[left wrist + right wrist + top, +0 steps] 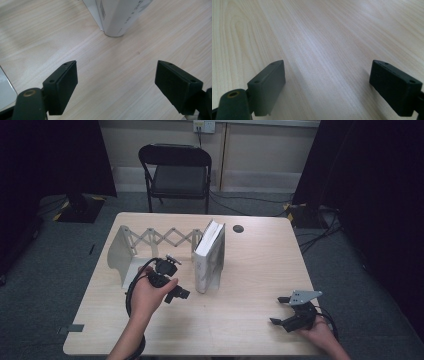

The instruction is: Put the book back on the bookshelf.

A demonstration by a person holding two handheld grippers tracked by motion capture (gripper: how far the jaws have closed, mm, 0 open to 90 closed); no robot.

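Observation:
A thick white book (209, 255) stands upright on the wooden table (250, 270), leaning against the right end of a white expanding rack (150, 240). My left gripper (181, 277) is just left of the book's near end, jaws pointing toward it. In the left gripper view the jaws (116, 75) stand wide apart over bare wood, with the book's lower corner (117, 17) a short way ahead and untouched. My right gripper (278, 310) rests near the table's front right edge. It is open (328, 75) with only tabletop between its jaws.
The rack's left end plate (117, 255) stands at the table's left; its edge (5, 90) is beside my left jaw. A dark round hole (238, 228) sits behind the book. A black folding chair (177, 170) stands beyond the table. Cables lie on the floor at right.

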